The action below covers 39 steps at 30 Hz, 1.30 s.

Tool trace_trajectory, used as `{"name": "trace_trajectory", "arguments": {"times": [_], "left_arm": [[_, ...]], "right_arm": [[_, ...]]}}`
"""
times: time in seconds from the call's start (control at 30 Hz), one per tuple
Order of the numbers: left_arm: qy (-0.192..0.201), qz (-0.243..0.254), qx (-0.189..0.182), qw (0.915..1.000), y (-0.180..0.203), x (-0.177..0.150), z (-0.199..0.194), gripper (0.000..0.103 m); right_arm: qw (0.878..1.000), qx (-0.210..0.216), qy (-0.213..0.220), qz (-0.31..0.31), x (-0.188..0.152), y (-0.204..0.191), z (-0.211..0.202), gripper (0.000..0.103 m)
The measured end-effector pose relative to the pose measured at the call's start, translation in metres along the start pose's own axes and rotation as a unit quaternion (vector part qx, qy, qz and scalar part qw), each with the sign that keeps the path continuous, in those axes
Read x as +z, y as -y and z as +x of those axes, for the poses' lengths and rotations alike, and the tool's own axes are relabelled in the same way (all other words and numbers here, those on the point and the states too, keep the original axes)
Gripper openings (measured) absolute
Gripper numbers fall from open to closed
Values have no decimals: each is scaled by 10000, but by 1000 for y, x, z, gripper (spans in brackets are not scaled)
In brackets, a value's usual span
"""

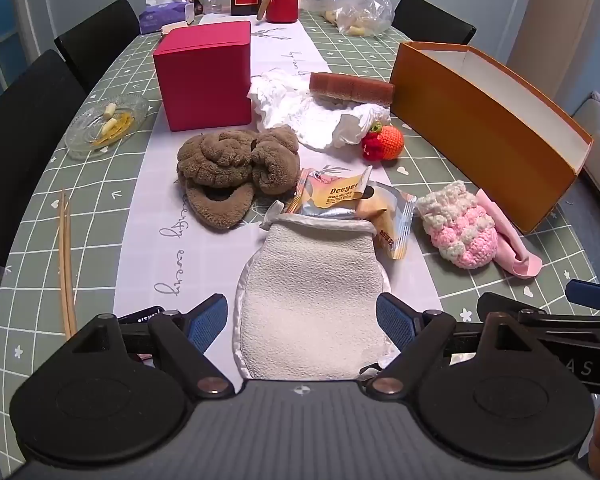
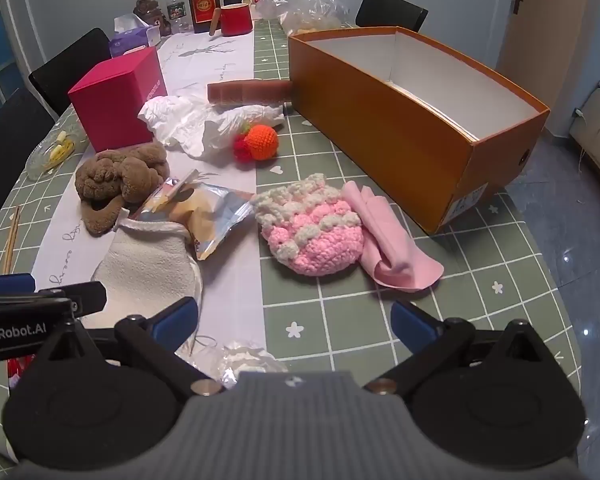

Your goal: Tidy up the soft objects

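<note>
My left gripper point(image 1: 302, 320) is open, its blue pads either side of a white bath mitt point(image 1: 312, 292) lying flat on the table; the mitt also shows in the right wrist view point(image 2: 148, 268). My right gripper point(image 2: 294, 320) is open and empty above the tablecloth, short of a pink-and-white crochet pouch point(image 2: 312, 232) and a pink cloth point(image 2: 392, 248). A brown plush toy point(image 1: 236, 168), an orange crochet fruit point(image 1: 384, 142), a brown sponge point(image 1: 352, 88) and an open orange box point(image 2: 420, 120) lie beyond.
A red box point(image 1: 204, 76), crumpled white plastic point(image 1: 312, 112), snack packets point(image 1: 352, 200), chopsticks point(image 1: 66, 264) and a glass dish point(image 1: 104, 124) are on the table. Bottles, a red mug point(image 1: 282, 6) and a tissue box stand at the far end. Black chairs surround the table.
</note>
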<state>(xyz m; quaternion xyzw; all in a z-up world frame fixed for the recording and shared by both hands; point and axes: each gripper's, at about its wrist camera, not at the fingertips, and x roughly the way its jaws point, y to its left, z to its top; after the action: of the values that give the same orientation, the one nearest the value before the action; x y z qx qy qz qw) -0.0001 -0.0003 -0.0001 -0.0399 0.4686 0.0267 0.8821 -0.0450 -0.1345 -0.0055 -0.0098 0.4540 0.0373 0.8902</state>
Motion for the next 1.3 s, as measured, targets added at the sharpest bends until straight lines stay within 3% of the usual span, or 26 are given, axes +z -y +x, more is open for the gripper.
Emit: {"name": "trace_trajectory", "arguments": {"times": [1.3], "left_arm": [[107,5,-215,9997,3,1,-5,96]], "right_arm": [[9999,-145,-60,4,-1,1,3,100]]}}
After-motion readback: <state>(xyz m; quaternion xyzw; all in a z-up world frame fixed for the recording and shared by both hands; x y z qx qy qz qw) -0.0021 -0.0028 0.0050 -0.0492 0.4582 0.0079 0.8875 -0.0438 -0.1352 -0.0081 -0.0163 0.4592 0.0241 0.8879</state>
